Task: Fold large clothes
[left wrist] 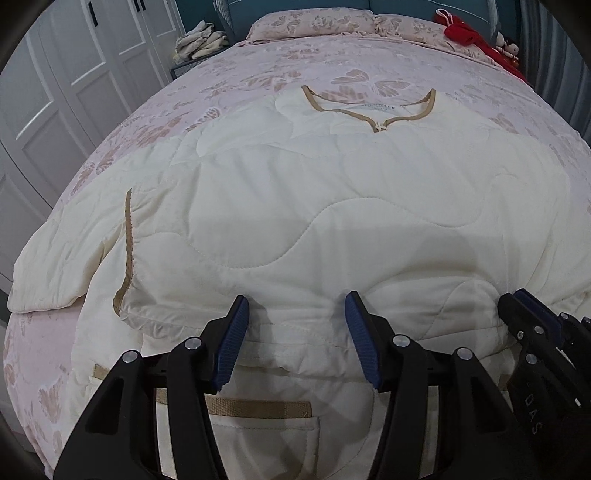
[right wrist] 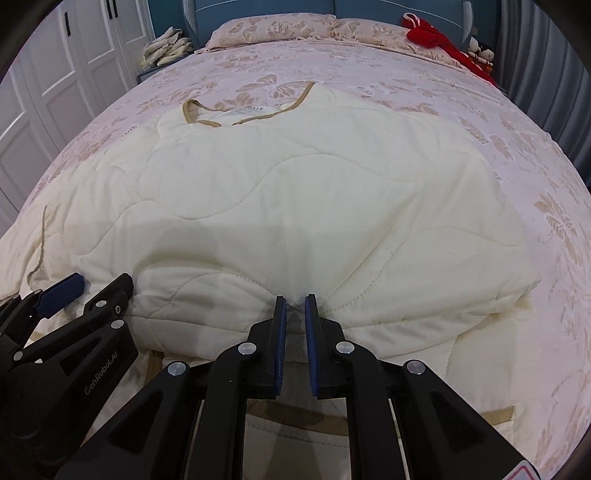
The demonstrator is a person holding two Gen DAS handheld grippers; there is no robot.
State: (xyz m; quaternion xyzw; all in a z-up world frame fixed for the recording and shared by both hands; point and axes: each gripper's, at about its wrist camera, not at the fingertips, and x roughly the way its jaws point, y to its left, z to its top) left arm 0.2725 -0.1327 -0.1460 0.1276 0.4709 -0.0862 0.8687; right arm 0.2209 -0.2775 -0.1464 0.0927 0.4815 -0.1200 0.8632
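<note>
A large cream quilted jacket (left wrist: 332,206) with tan trim lies spread on the bed, collar (left wrist: 369,110) at the far end; it also shows in the right wrist view (right wrist: 314,192). My left gripper (left wrist: 295,306) is open, its blue pads (left wrist: 232,339) on either side of the jacket's near folded edge. My right gripper (right wrist: 294,301) is nearly closed, pinching a fold of the jacket's near edge. The right gripper shows at the right in the left wrist view (left wrist: 532,314). The left gripper shows at the left in the right wrist view (right wrist: 70,291). A tan-edged pocket (left wrist: 258,410) lies below the left gripper.
The pink floral bed cover (left wrist: 229,88) surrounds the jacket. Pillows (left wrist: 310,22) lie at the head. A red garment (left wrist: 465,33) and a small doll (right wrist: 480,51) sit at the far right. Folded pale cloths (left wrist: 199,40) rest on a nightstand beside white wardrobe doors (left wrist: 74,74).
</note>
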